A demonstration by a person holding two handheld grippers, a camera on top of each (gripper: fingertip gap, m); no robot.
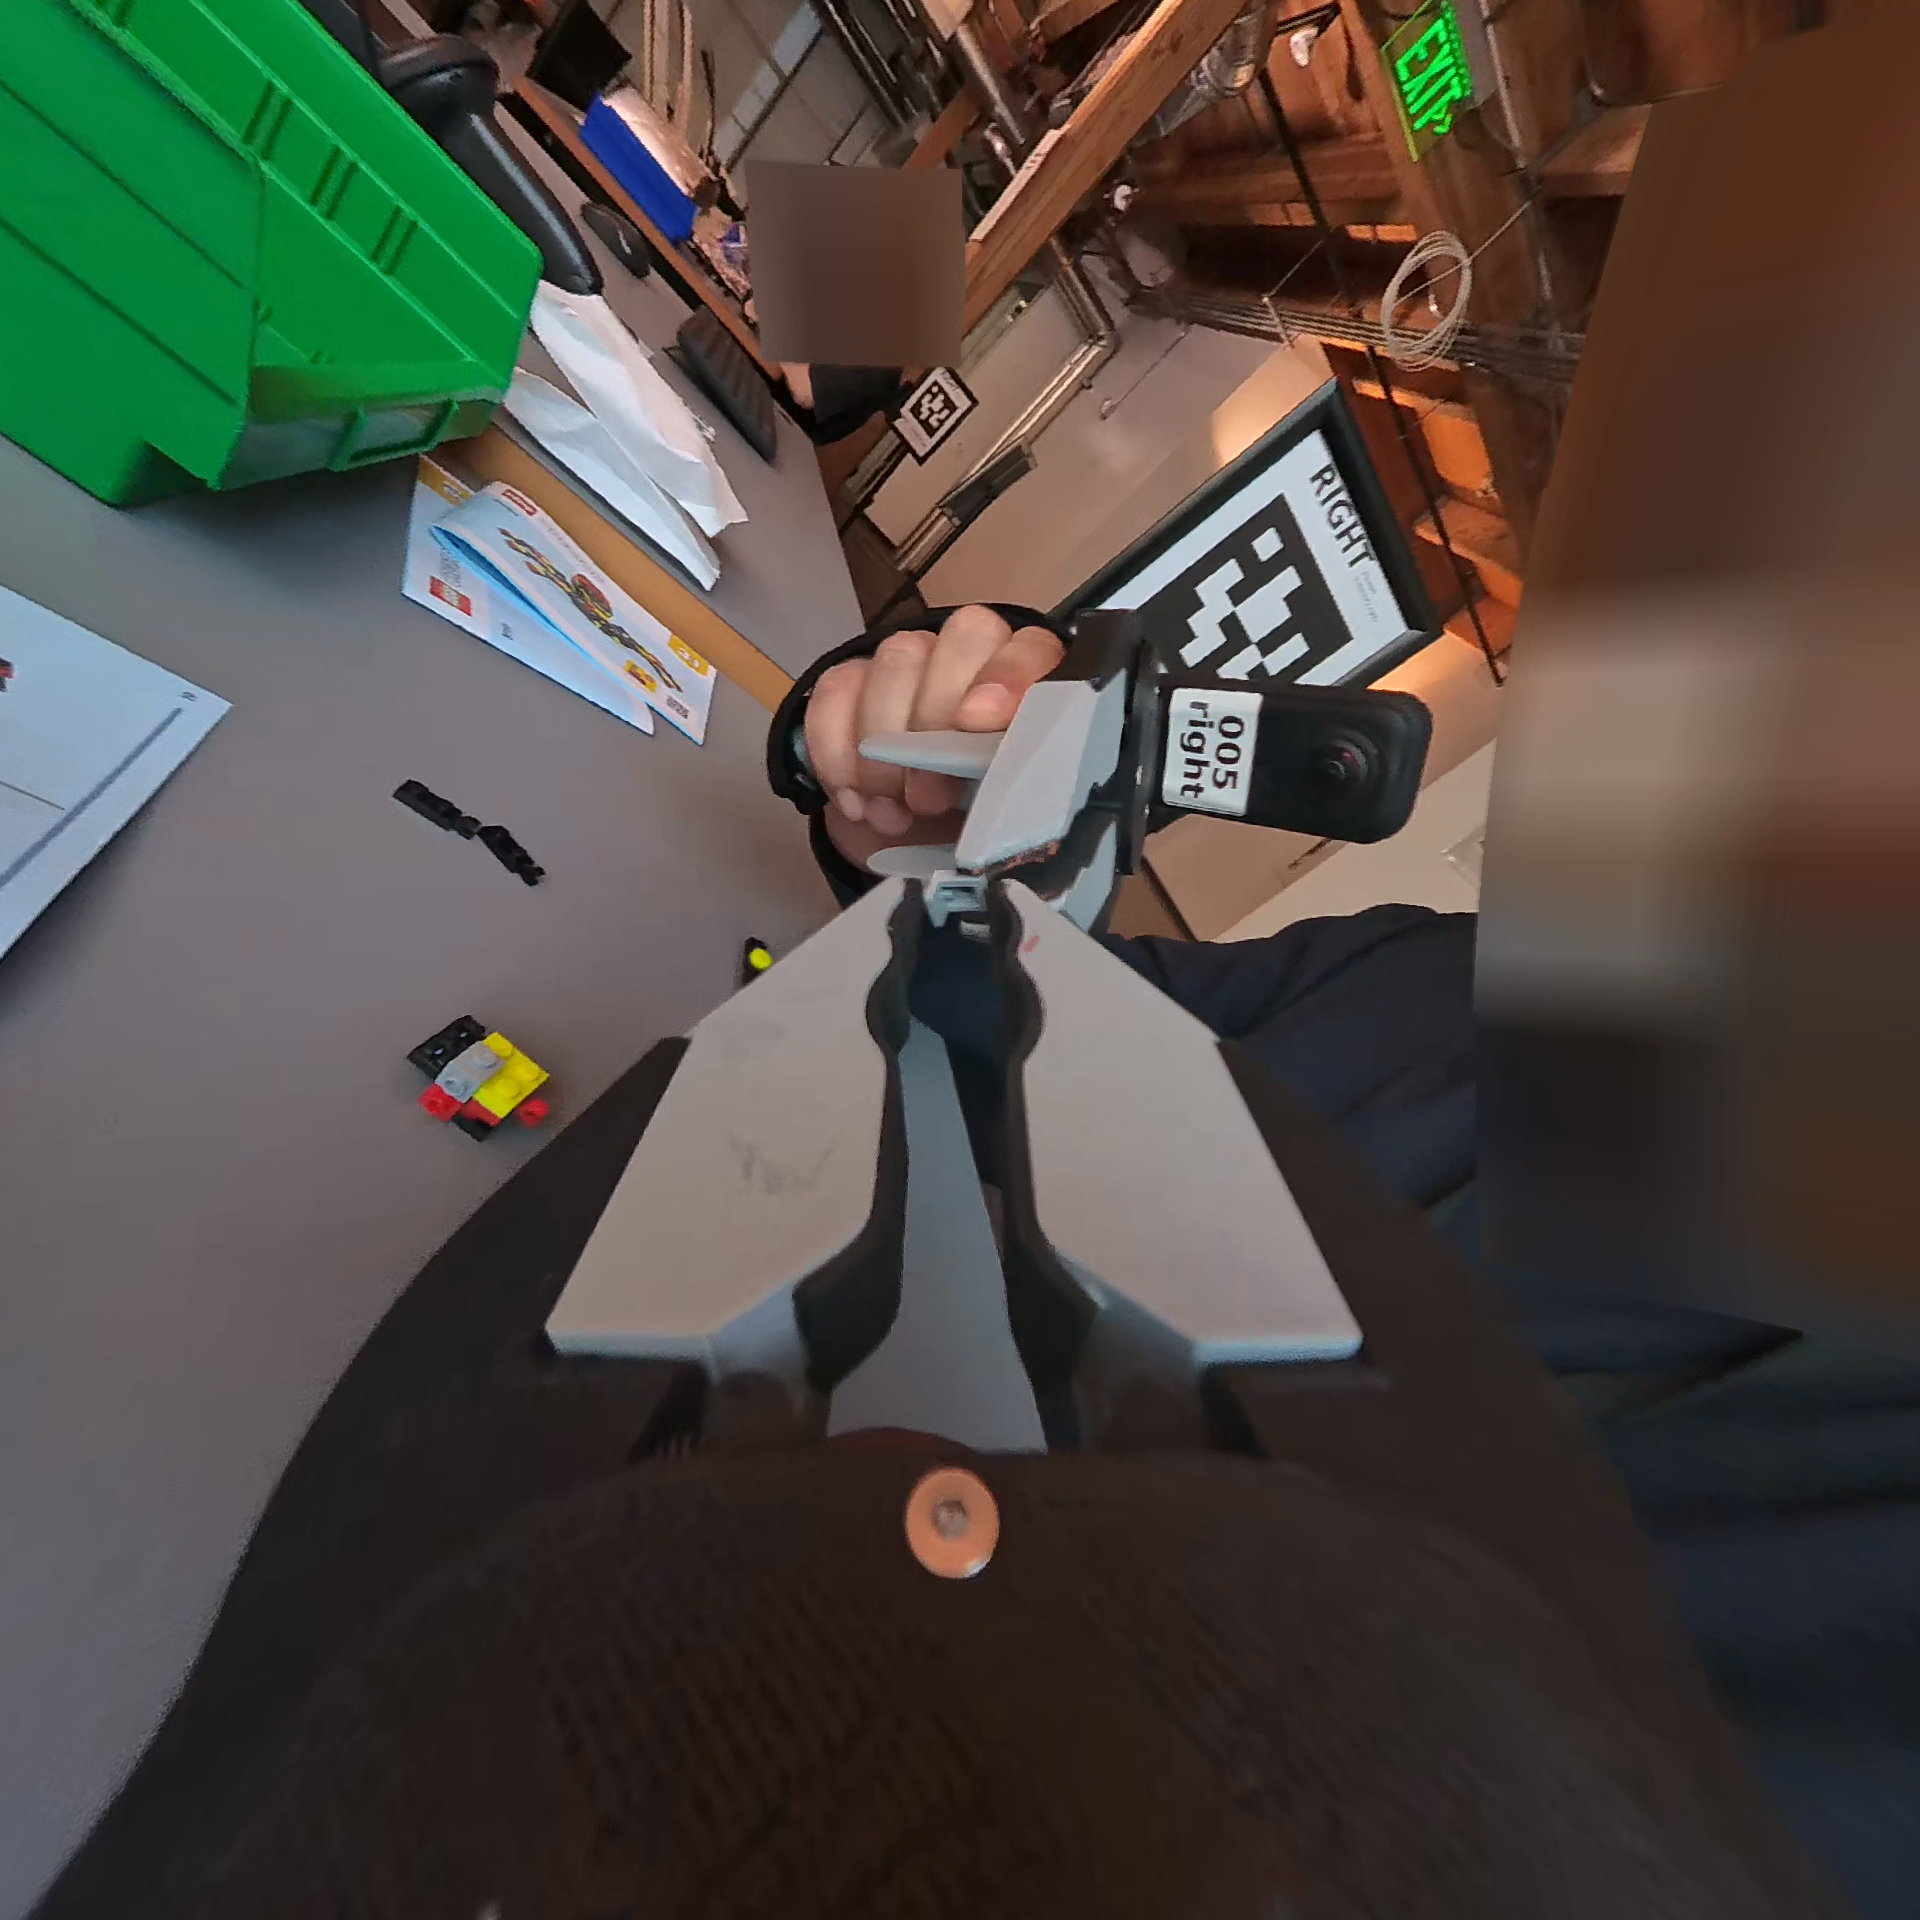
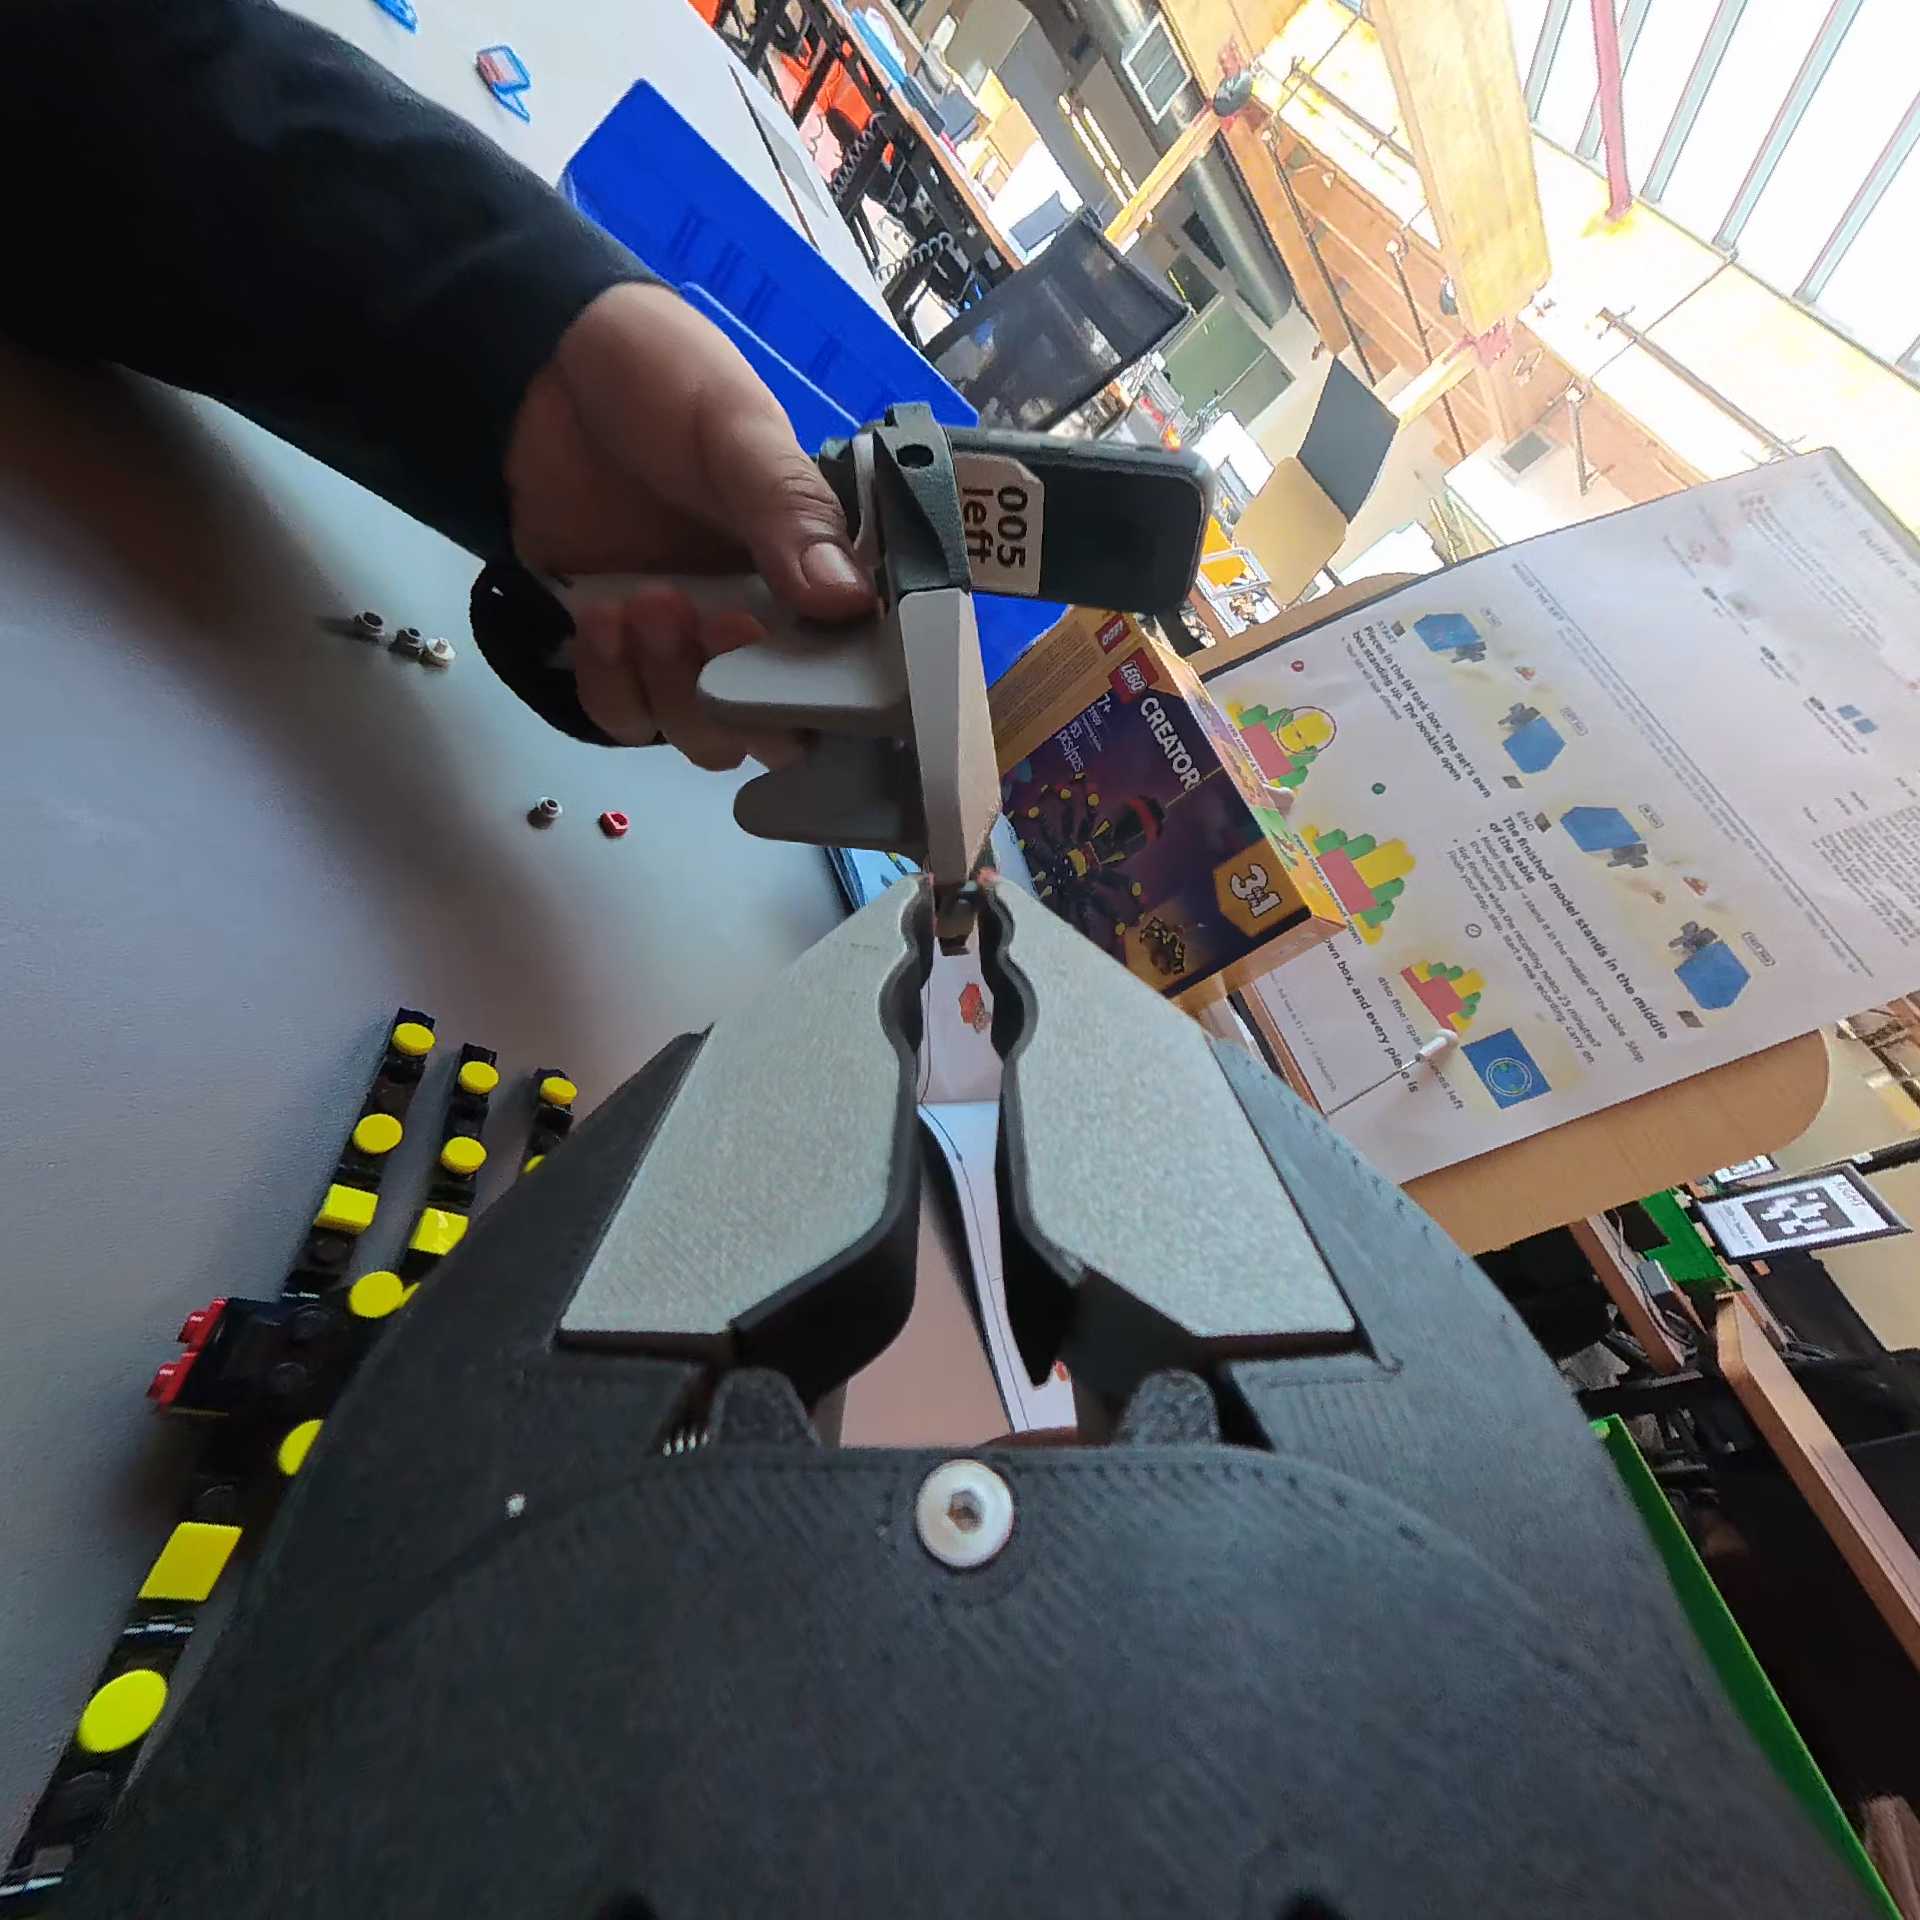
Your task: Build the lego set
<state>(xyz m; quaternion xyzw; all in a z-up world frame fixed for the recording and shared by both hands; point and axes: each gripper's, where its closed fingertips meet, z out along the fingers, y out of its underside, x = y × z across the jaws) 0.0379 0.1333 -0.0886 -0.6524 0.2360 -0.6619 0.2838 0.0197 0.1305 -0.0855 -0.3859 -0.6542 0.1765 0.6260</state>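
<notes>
Grey and small, a lego piece (image 1: 954, 896) sits pinched between the tips of my left gripper (image 1: 951, 902), which I have clamped tight on it above the grey table (image 1: 260, 1299). My right gripper (image 2: 954, 914) meets it tip to tip: in the right wrist view its fingers are closed around a small dark part (image 2: 954, 928) at the same spot, though I cannot tell whether this is a second piece or the far end of the grey one. I judge the step in hand to be joining or passing over a small part in mid-air, both tools held off the table.

Outward from the left gripper, a small sub-assembly (image 1: 480, 1075) of black, grey, yellow and red bricks lies on the table to its left. Beyond that lies a short black strip (image 1: 468, 831), and further still the instruction booklet (image 1: 561, 613) and a green bin (image 1: 229, 239). From the right gripper, long black strips with yellow studs (image 2: 374, 1174) lie to the left, a few loose tiny studs (image 2: 403, 636) rest beyond them, and the set's box (image 2: 1143, 800) stands just past the tips.

Next I would need a straight, steady press with studs aligned, since a part this small may twist or pop free.
</notes>
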